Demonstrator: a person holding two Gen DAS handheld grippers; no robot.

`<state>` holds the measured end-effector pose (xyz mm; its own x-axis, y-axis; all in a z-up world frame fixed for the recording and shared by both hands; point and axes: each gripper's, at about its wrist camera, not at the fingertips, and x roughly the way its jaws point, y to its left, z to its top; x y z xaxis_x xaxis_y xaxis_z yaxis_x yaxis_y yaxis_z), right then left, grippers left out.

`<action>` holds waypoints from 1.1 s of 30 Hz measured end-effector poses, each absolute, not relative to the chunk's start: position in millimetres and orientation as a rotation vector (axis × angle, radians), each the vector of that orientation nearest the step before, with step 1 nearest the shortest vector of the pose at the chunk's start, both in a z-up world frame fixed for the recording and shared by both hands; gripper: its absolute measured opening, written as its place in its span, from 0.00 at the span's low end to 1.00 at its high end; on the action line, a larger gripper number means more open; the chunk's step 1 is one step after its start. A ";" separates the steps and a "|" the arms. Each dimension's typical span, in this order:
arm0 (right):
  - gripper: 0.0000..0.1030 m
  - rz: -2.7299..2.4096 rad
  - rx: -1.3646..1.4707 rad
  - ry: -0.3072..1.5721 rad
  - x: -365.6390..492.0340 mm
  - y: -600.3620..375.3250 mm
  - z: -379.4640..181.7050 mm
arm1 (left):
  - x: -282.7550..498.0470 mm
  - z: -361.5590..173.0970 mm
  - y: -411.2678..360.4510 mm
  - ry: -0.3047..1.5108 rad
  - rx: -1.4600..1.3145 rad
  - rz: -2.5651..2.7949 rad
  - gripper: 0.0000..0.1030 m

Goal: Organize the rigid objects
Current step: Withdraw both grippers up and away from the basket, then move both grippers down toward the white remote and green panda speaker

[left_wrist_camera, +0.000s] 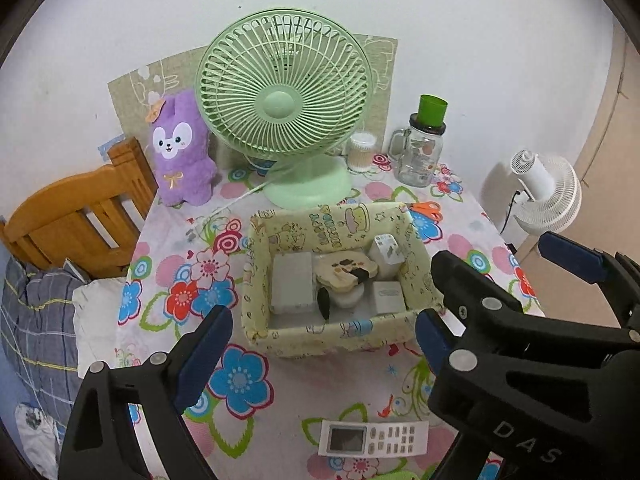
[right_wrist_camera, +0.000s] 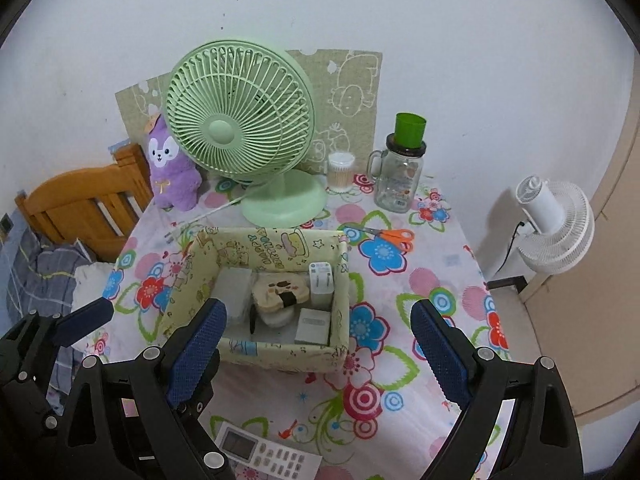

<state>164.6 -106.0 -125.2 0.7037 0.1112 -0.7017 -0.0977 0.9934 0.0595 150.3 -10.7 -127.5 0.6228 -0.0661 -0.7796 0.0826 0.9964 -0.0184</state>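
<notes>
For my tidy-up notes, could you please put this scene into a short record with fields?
surface: table with flowered cloth
container: fabric box, several small items inside
outside box: remote control, orange scissors
back row: green fan, purple plush, glass jar
left gripper: open, empty
right gripper: open, empty

- L gripper (left_wrist_camera: 324, 344): jaws wide apart, blue pads facing each other, nothing betw them, pointing steeply down.
- R gripper (right_wrist_camera: 326, 354): jaws spread wide too, nothing gripped, tilted down.
- Both side by side, close, R just beside L's right finger.
</notes>
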 end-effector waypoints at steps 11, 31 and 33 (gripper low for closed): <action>0.92 0.099 0.035 0.755 127.8 -110.5 -120.0 | 118.7 -124.1 -14.7 0.886 -0.003 -0.128 0.91; 0.92 0.153 0.023 0.709 83.2 -127.6 -117.7 | 78.5 -123.6 -22.5 0.861 -0.044 -0.121 0.92; 0.92 0.176 0.015 0.705 81.7 -129.7 -120.4 | 76.0 -126.1 -24.6 0.860 -0.046 -0.110 0.93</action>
